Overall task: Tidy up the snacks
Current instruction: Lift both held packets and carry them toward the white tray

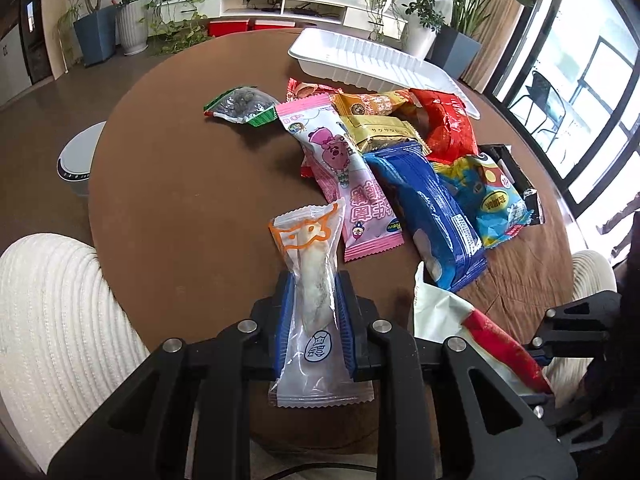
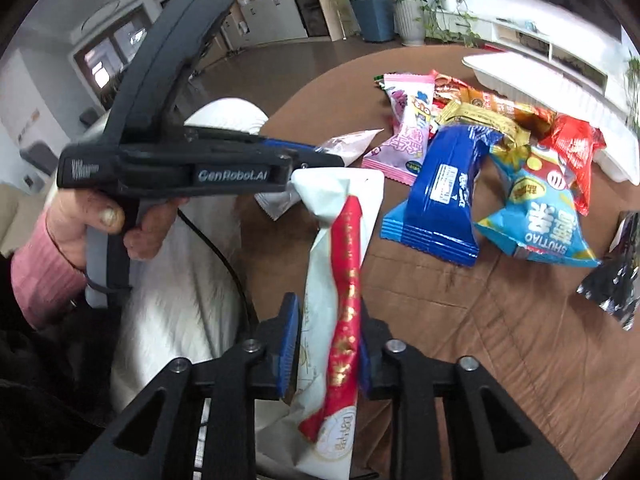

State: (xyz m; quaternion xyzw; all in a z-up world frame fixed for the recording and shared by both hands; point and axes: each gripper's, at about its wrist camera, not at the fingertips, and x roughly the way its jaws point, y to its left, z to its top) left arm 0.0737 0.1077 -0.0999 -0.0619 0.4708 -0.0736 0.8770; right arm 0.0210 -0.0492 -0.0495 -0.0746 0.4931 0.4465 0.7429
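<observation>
Two hand-held grippers are each pinching a snack. The left hand-held gripper [image 1: 314, 304] has its blue pads pressed onto a clear wrapper with an orange cat outline [image 1: 310, 292], held above the near edge of the worktop [image 1: 180, 200]. The right hand-held gripper [image 2: 326, 340] clamps a white packet with a red band [image 2: 340, 300], lifted just beside the left one, whose handle a hand [image 2: 100, 220] in a pink sleeve grips.

Beyond them the round brown worktop carries a loose heap of snacks: a pink cartoon packet [image 1: 340, 168], a blue packet [image 1: 428, 208], a light-blue and yellow bag [image 1: 492, 196], a red bag [image 1: 448, 124], gold wrappers [image 1: 380, 128] and a green-edged bag of dark pieces [image 1: 244, 106] lying apart. A white plastic tray [image 1: 372, 60] sits at the far edge, empty.

Potted plants [image 1: 96, 28], a low white cabinet and tall windows ring the room. A dark packet [image 1: 516, 176] at the right is partly covered and hard to read; the right wrist view is motion-blurred.
</observation>
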